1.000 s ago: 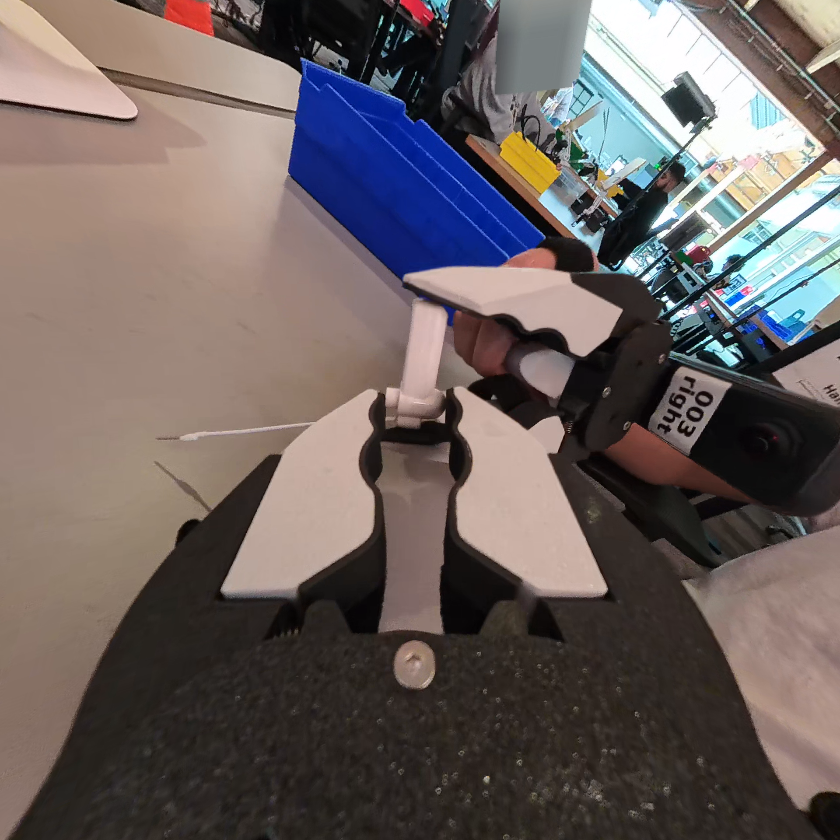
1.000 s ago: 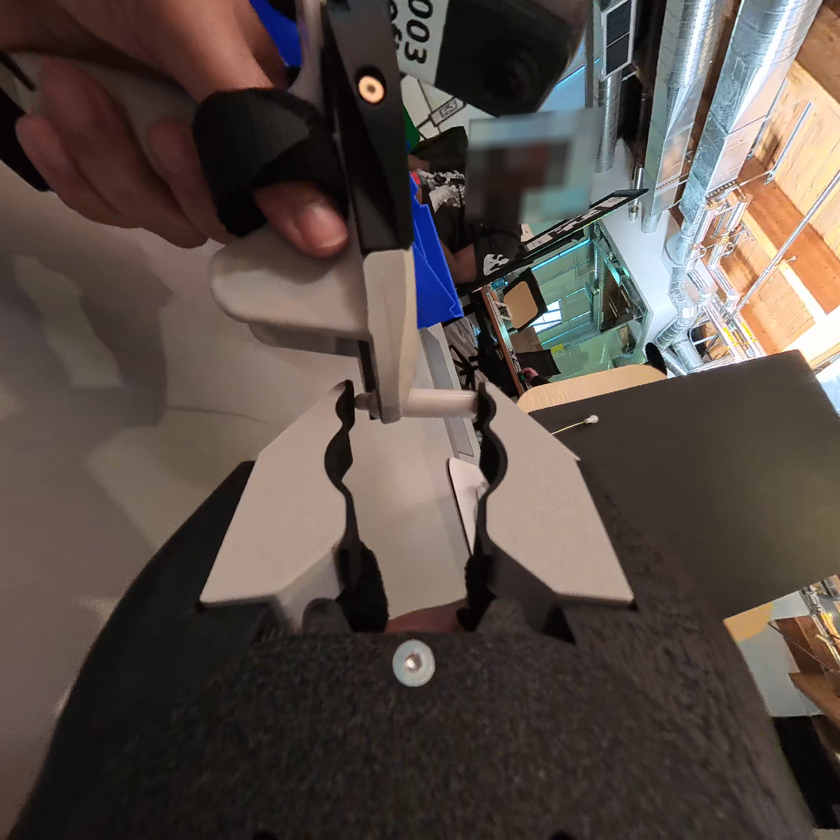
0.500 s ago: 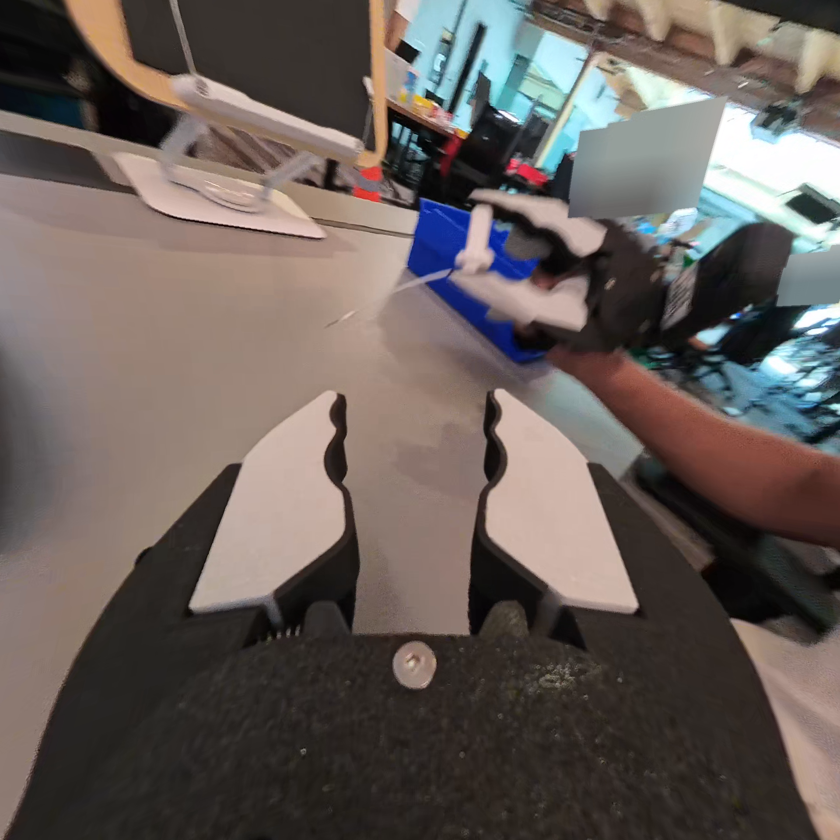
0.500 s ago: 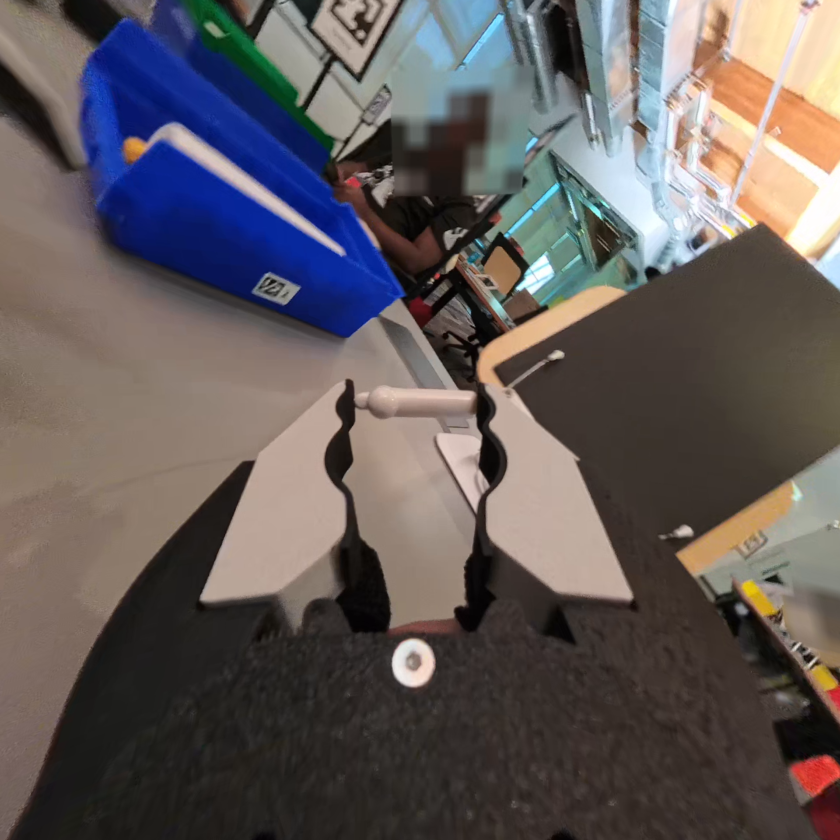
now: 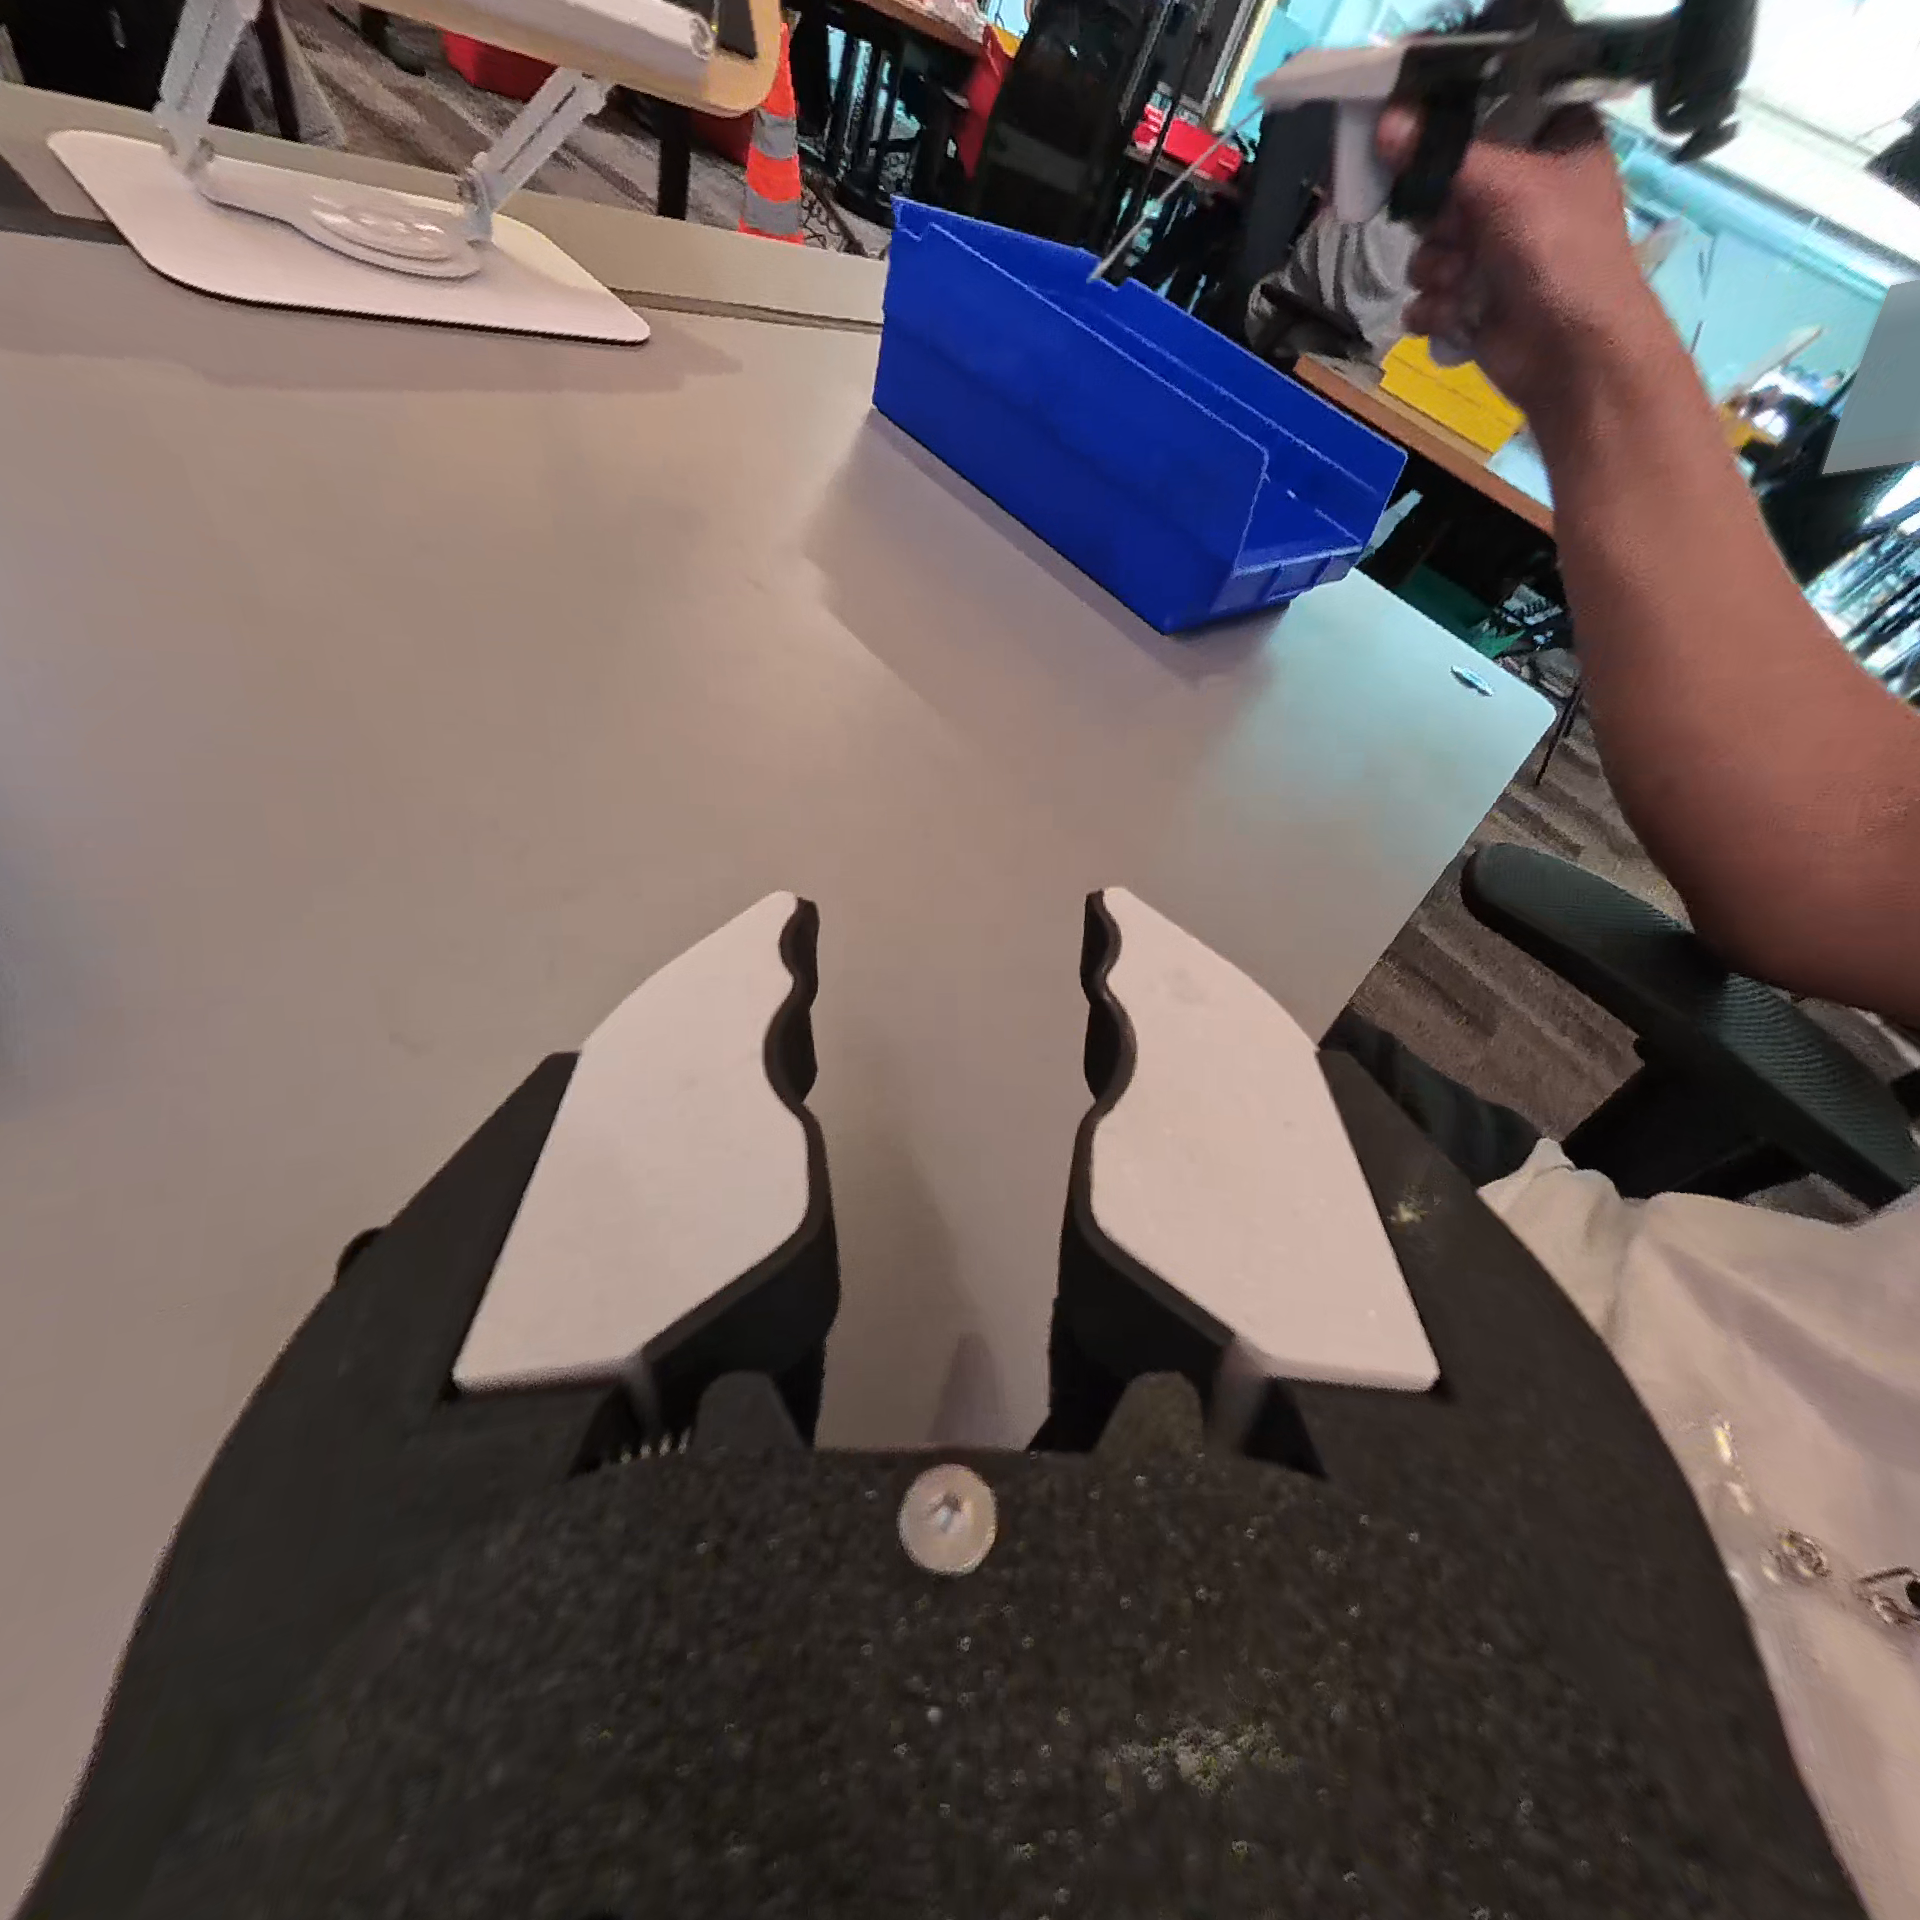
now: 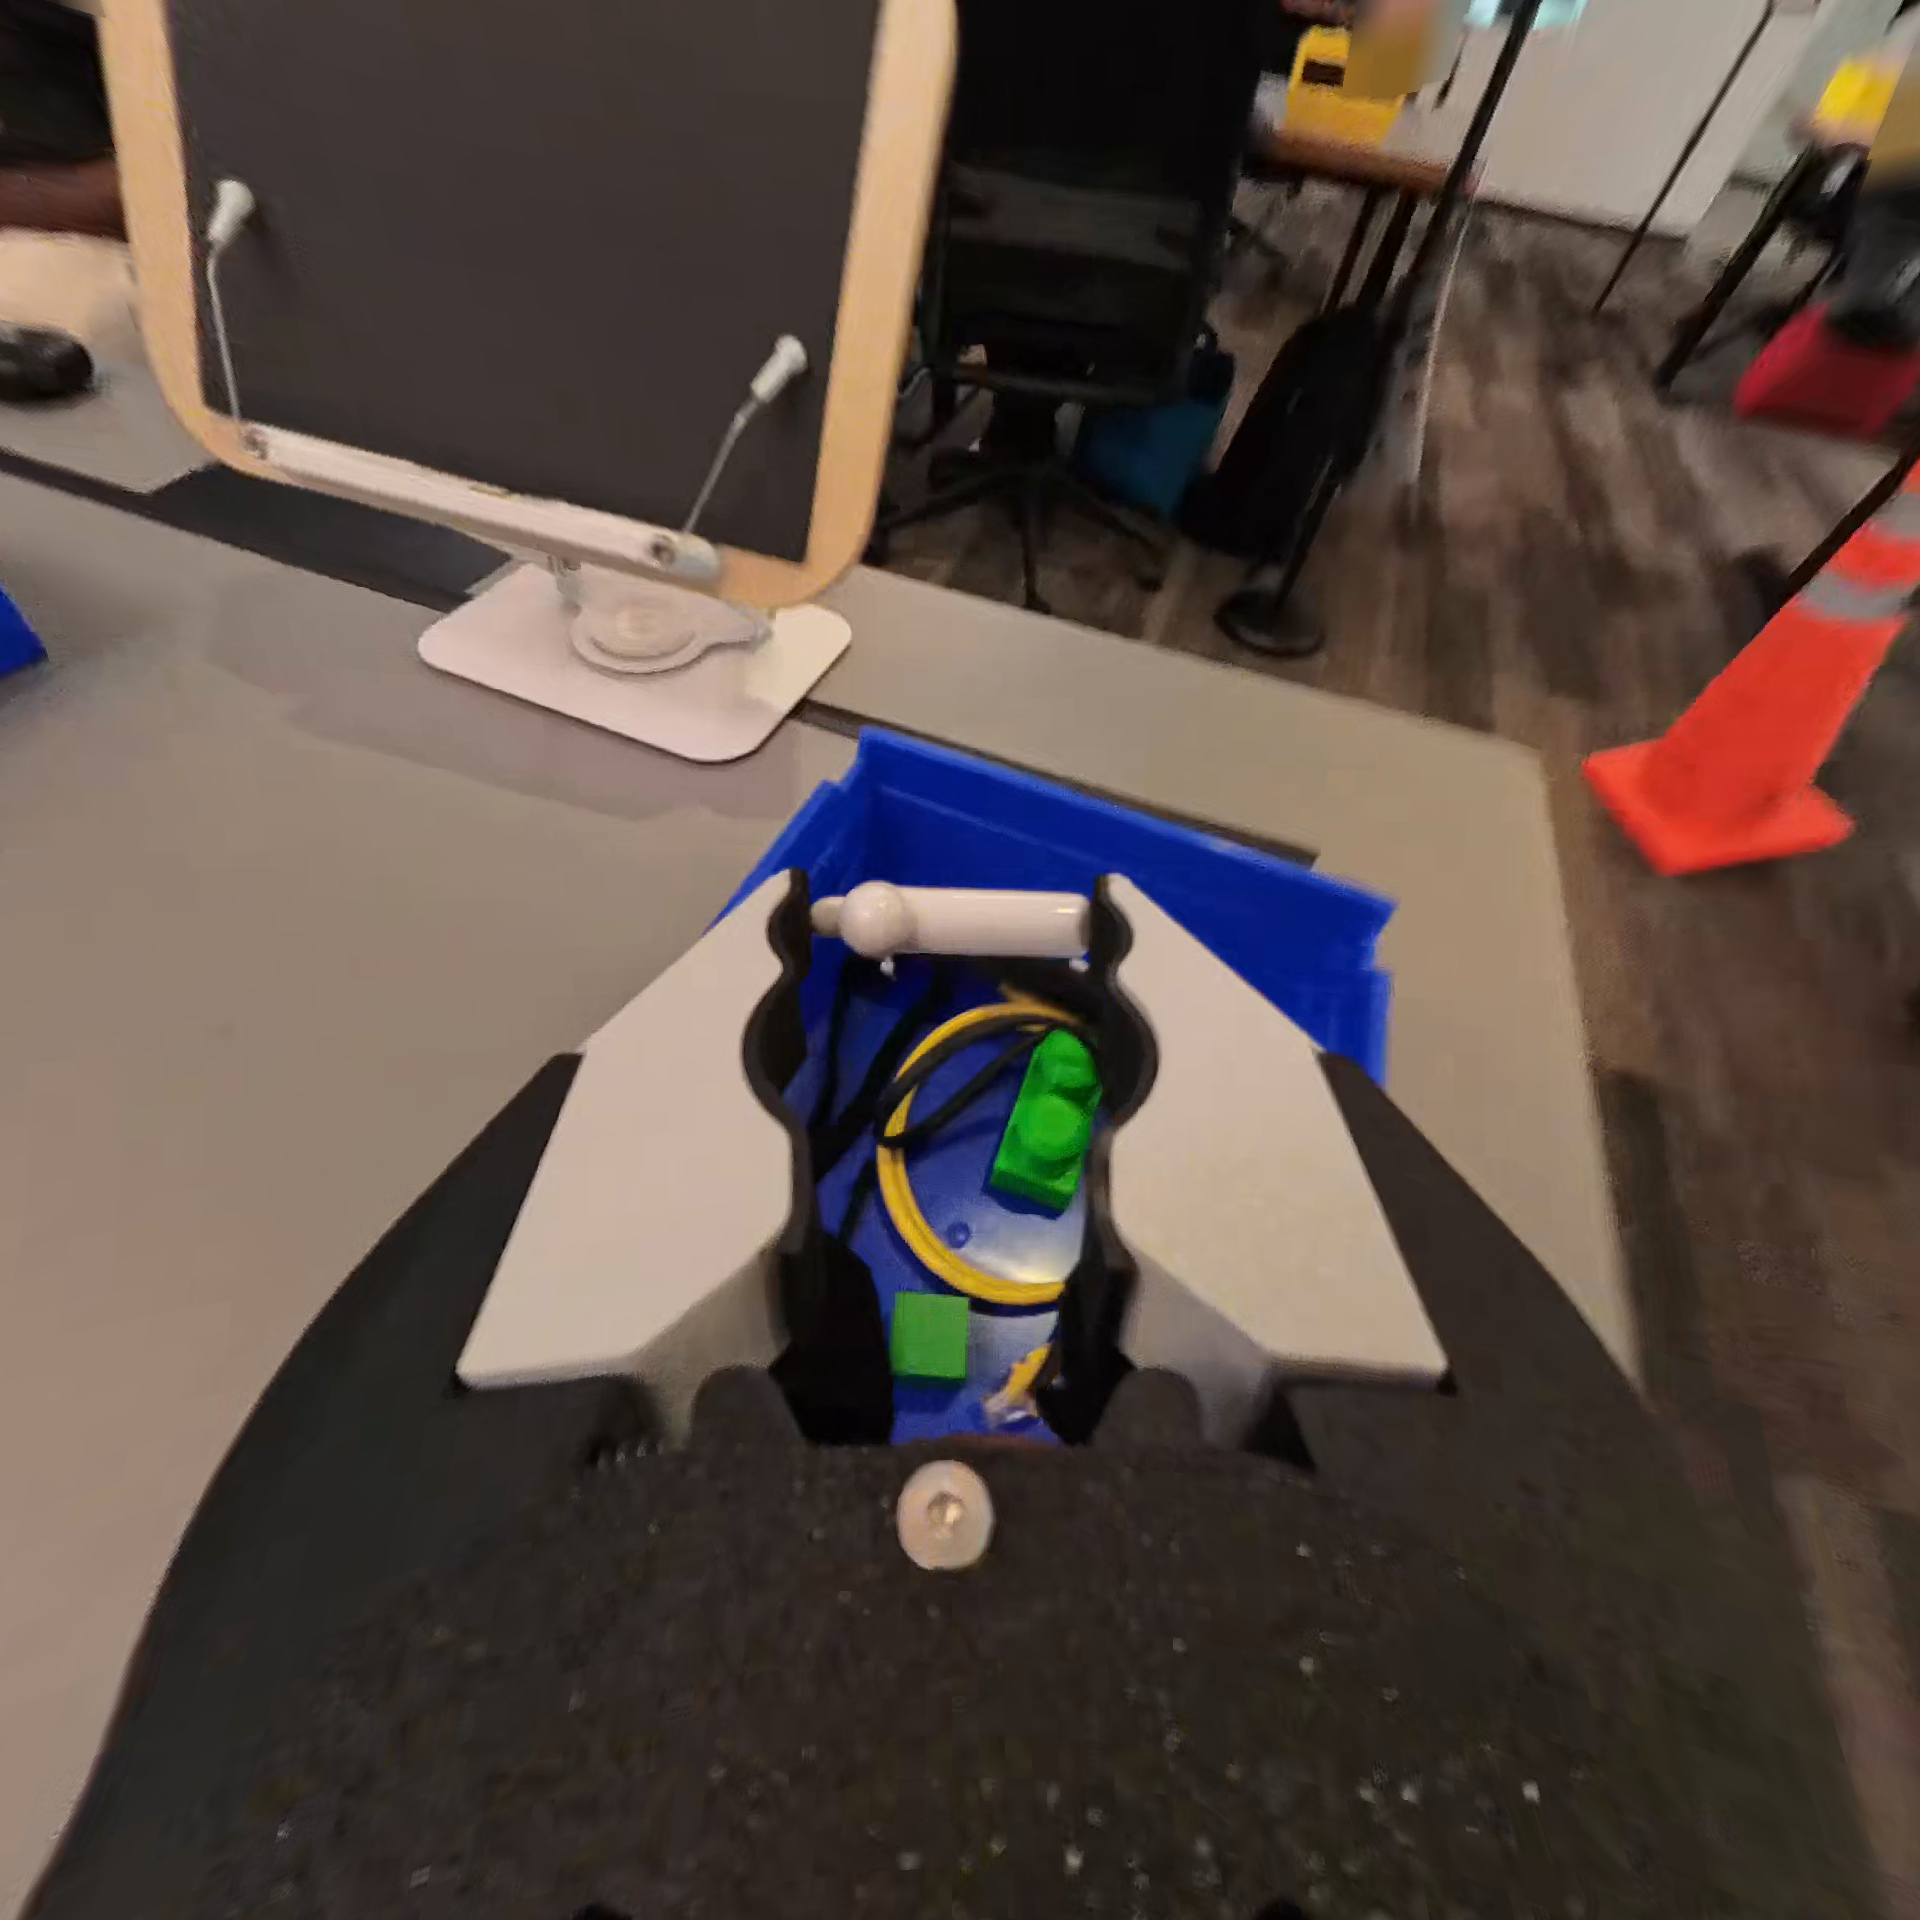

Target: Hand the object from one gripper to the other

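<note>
The right gripper has the white object, a short rod with a rounded knob at one end, clamped crosswise between the very tips of its jaws. The knob end sits against the left jaw tip and the plain end against the right one, so the piece bridges the gap like a little bar, with the rest of the jaws behind it empty. Seen from the left side, a thin wire-like tail hangs down from that raised gripper, which a hand holds up high above the far end of the tabletop.

Directly beneath the held piece is the blue bin, and through the gap in the jaws I can see a green brick, a smaller green block and a loop of yellow cable lying in it.

The left gripper hangs low over bare tabletop, its jaws spread apart and holding nothing, well apart from the object. A white stand carrying a dark panel sits at the back, and an orange cone stands on the floor beyond.
</note>
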Action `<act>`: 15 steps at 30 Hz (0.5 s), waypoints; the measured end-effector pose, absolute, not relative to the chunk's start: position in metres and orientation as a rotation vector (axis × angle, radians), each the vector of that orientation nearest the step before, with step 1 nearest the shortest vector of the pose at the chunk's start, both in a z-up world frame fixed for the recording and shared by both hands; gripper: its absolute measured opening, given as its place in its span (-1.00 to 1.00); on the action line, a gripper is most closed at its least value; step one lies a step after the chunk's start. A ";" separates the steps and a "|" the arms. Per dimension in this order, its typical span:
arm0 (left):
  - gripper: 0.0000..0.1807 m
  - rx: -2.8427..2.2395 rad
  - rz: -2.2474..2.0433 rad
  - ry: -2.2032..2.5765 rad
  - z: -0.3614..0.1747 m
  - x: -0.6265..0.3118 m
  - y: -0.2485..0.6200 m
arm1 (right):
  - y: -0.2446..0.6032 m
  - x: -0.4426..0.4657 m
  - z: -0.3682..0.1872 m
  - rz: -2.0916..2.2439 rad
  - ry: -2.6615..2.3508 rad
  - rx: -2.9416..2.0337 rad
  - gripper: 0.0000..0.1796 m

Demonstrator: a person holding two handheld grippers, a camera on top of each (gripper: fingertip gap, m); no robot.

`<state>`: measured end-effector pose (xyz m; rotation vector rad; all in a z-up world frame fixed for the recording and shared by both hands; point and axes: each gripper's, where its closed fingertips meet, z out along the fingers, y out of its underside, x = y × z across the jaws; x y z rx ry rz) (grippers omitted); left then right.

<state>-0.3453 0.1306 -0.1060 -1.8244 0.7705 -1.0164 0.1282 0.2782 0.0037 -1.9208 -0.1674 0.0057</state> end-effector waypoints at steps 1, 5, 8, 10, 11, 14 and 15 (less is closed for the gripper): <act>-0.47 -1.820 -1.011 0.783 -0.106 -0.343 0.130 | 0.283 0.133 -0.012 0.067 -0.108 -1.922 -0.40; -0.47 -1.832 -1.007 0.831 -0.110 -0.335 0.125 | 0.294 0.155 -0.085 0.085 0.053 -2.094 -0.39; -0.47 -1.830 -0.986 0.841 -0.111 -0.337 0.123 | 0.294 0.152 -0.121 0.070 0.049 -2.233 -0.40; -0.48 -1.828 -0.973 0.836 -0.110 -0.340 0.123 | 0.289 0.150 -0.144 0.033 0.021 -2.354 -0.40; -0.48 -1.828 -0.974 0.828 -0.110 -0.342 0.123 | 0.288 0.149 -0.153 0.015 0.006 -2.404 -0.40; -0.49 -1.827 -1.004 0.803 -0.108 -0.344 0.123 | 0.286 0.149 -0.171 -0.019 0.013 -2.493 -0.40; -0.49 -1.828 -1.011 0.797 -0.108 -0.345 0.123 | 0.285 0.152 -0.176 -0.039 0.026 -2.519 -0.40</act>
